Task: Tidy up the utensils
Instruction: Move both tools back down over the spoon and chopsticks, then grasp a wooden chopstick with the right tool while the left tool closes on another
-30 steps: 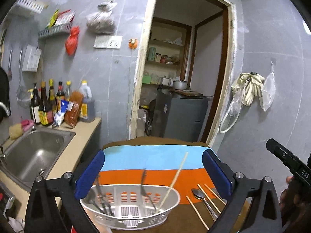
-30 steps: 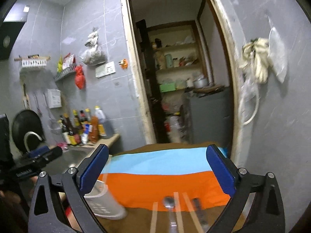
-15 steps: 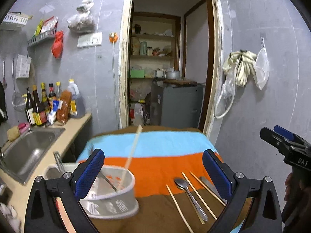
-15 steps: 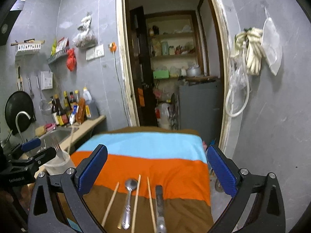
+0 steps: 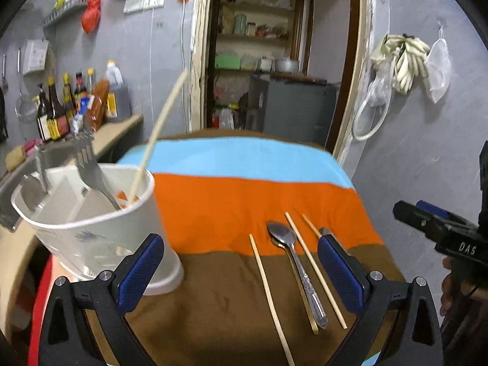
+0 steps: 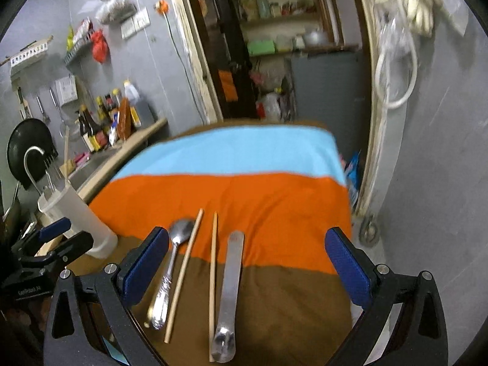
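A white utensil holder (image 5: pixel 100 222) stands at the table's left edge with a fork (image 5: pixel 91 167), a chopstick (image 5: pixel 158 131) and other utensils in it; it also shows in the right wrist view (image 6: pixel 79 216). On the striped cloth lie a spoon (image 5: pixel 292 259), three chopsticks (image 5: pixel 268 289) and, in the right wrist view, a flat metal knife (image 6: pixel 230 286) beside the spoon (image 6: pixel 170 268). My left gripper (image 5: pixel 241 277) is open and empty, just right of the holder. My right gripper (image 6: pixel 247 271) is open and empty, over the loose utensils.
The table wears a blue, orange and brown cloth (image 5: pixel 244 195). A counter with a sink (image 5: pixel 18 177) and sauce bottles (image 5: pixel 67 106) runs along the left wall. A doorway (image 5: pixel 274 61) opens behind the table. The grey wall stands close on the right.
Both grippers have dropped lower and closer to the table. The holder now sits further left in the left wrist view, and the loose utensils lie between the right gripper's fingers.
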The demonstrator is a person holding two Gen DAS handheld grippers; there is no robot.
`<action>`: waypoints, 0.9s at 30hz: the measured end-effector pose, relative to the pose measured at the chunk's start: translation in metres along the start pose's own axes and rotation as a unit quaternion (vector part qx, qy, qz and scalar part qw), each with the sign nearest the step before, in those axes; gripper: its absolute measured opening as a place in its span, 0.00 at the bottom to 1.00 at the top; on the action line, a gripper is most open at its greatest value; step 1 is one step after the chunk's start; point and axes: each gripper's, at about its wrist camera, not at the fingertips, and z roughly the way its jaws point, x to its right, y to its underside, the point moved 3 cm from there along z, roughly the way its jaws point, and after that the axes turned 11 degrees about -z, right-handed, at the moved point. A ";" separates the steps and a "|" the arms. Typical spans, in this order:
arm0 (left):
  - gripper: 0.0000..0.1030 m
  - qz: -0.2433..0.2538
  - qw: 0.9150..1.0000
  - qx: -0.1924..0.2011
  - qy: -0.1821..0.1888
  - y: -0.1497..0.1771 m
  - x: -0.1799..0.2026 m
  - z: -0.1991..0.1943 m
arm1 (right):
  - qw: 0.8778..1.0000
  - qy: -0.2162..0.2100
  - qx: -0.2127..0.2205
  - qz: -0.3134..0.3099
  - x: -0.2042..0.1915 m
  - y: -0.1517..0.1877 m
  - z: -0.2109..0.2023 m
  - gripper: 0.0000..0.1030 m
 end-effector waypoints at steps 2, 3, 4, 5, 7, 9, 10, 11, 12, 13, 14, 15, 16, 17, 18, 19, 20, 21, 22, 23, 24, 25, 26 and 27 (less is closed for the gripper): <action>0.98 -0.002 1.000 -0.017 -0.002 0.004 0.000 0.013 | 1.000 -0.013 -0.016 0.004 0.001 0.010 0.015 0.77; 0.98 -0.003 1.000 -0.021 -0.001 0.005 0.001 0.017 | 0.999 -0.022 -0.027 0.007 0.001 0.015 0.024 0.67; 0.97 -0.004 1.000 -0.027 0.002 0.007 0.002 0.022 | 0.999 -0.031 -0.037 0.010 0.001 0.019 0.031 0.63; 0.94 -0.004 0.999 -0.033 0.005 0.009 0.003 0.026 | 0.998 -0.040 -0.044 0.013 0.001 0.023 0.037 0.58; 0.85 -0.003 0.999 -0.049 0.009 0.013 0.005 0.035 | 0.996 -0.063 -0.056 0.015 -0.001 0.030 0.048 0.50; 0.71 -0.003 0.998 -0.066 0.012 0.018 0.006 0.045 | 0.995 -0.077 -0.063 0.007 -0.006 0.033 0.056 0.41; 0.68 -0.005 0.997 -0.075 0.014 0.020 0.006 0.049 | 0.994 -0.084 -0.070 0.003 -0.009 0.035 0.061 0.40; 0.63 -0.008 0.996 -0.087 0.016 0.022 0.006 0.054 | 0.993 -0.090 -0.077 0.001 -0.010 0.036 0.065 0.39; 0.60 -0.011 0.995 -0.094 0.017 0.024 0.005 0.058 | 0.992 -0.095 -0.085 -0.001 -0.011 0.036 0.071 0.37; 0.53 -0.016 0.994 -0.102 0.020 0.025 0.005 0.062 | 0.991 -0.099 -0.091 -0.002 -0.012 0.037 0.075 0.33; 0.48 -0.019 0.994 -0.108 0.023 0.026 0.004 0.065 | 0.990 -0.102 -0.096 -0.002 -0.013 0.038 0.079 0.31; 0.44 -0.021 0.993 -0.113 0.025 0.027 0.004 0.068 | 0.989 -0.105 -0.101 -0.002 -0.014 0.040 0.083 0.30; 0.42 -0.023 0.992 -0.118 0.027 0.028 0.004 0.070 | 0.989 -0.106 -0.107 -0.004 -0.015 0.042 0.087 0.30; 0.38 -0.026 0.992 -0.124 0.030 0.030 0.004 0.074 | 0.988 -0.108 -0.112 -0.006 -0.016 0.043 0.091 0.27; 0.34 -0.027 0.991 -0.129 0.031 0.031 0.004 0.076 | 0.987 -0.108 -0.116 -0.007 -0.018 0.042 0.093 0.24; 0.31 -0.030 0.990 -0.136 0.032 0.033 0.004 0.079 | 0.987 -0.110 -0.120 -0.008 -0.018 0.043 0.095 0.22; 0.28 -0.031 0.989 -0.141 0.032 0.034 0.003 0.082 | 0.986 -0.113 -0.125 -0.010 -0.020 0.043 0.099 0.21; 0.25 -0.033 0.988 -0.148 0.032 0.036 0.003 0.084 | 0.985 -0.115 -0.130 -0.011 -0.020 0.043 0.101 0.20; 0.24 -0.035 0.987 -0.156 0.031 0.039 0.002 0.087 | 0.984 -0.120 -0.135 -0.013 -0.022 0.043 0.104 0.20; 0.23 -0.037 0.986 -0.161 0.031 0.039 0.001 0.089 | 0.982 -0.124 -0.138 -0.013 -0.023 0.042 0.107 0.20; 0.22 -0.041 0.985 -0.167 0.031 0.040 0.000 0.092 | 0.981 -0.128 -0.142 -0.014 -0.023 0.040 0.109 0.20; 0.22 -0.048 0.983 -0.172 0.033 0.041 -0.002 0.093 | 0.980 -0.133 -0.146 -0.014 -0.022 0.038 0.111 0.20; 0.21 -0.052 0.983 -0.174 0.035 0.040 -0.002 0.095 | 0.979 -0.139 -0.150 -0.013 -0.022 0.037 0.114 0.20; 0.20 -0.057 0.982 -0.177 0.037 0.040 -0.003 0.097 | 0.977 -0.147 -0.156 -0.011 -0.022 0.035 0.117 0.20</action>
